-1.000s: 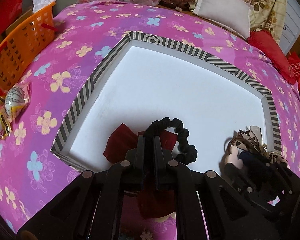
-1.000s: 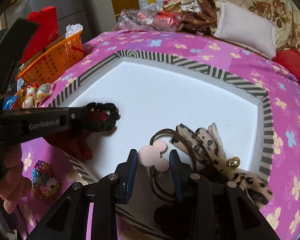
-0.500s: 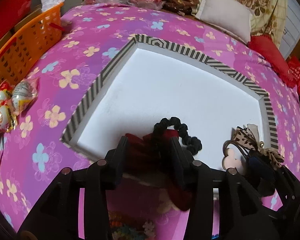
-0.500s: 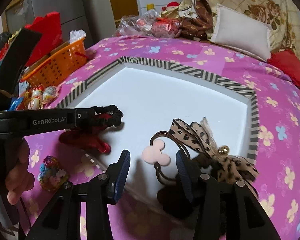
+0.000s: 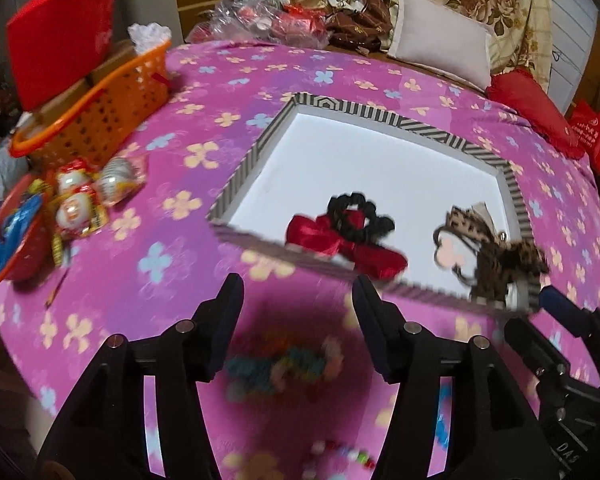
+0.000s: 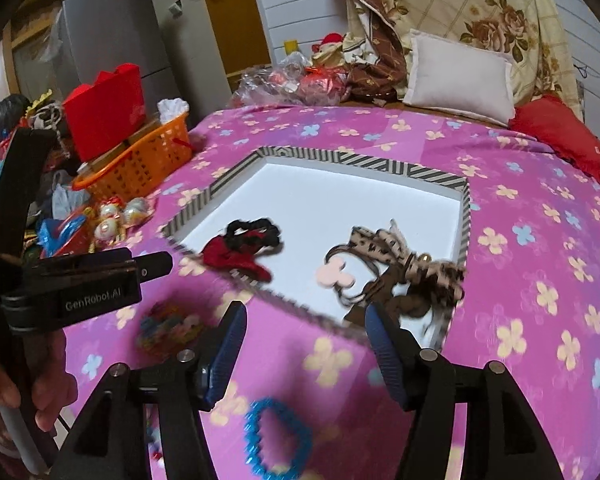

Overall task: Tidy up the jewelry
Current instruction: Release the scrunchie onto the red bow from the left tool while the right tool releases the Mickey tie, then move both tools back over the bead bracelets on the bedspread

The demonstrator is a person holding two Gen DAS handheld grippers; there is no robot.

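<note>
Red bow with black scrunchie [image 5: 342,232] and leopard bow [image 6: 404,260] in striped tray [image 6: 465,216], apparently released; left gripper [image 5: 298,294] and right gripper [image 6: 306,322] jaws opening, empty.

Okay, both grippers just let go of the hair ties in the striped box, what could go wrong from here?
1. The red satin bow with black scrunchie drapes over the near rim of the striped-edged white box; it might slip out.
2. The leopard-print bow hair tie also overhangs the near rim.
3. The blue beaded bracelet lies under the opening right gripper; a careless pass could drag it.
</note>
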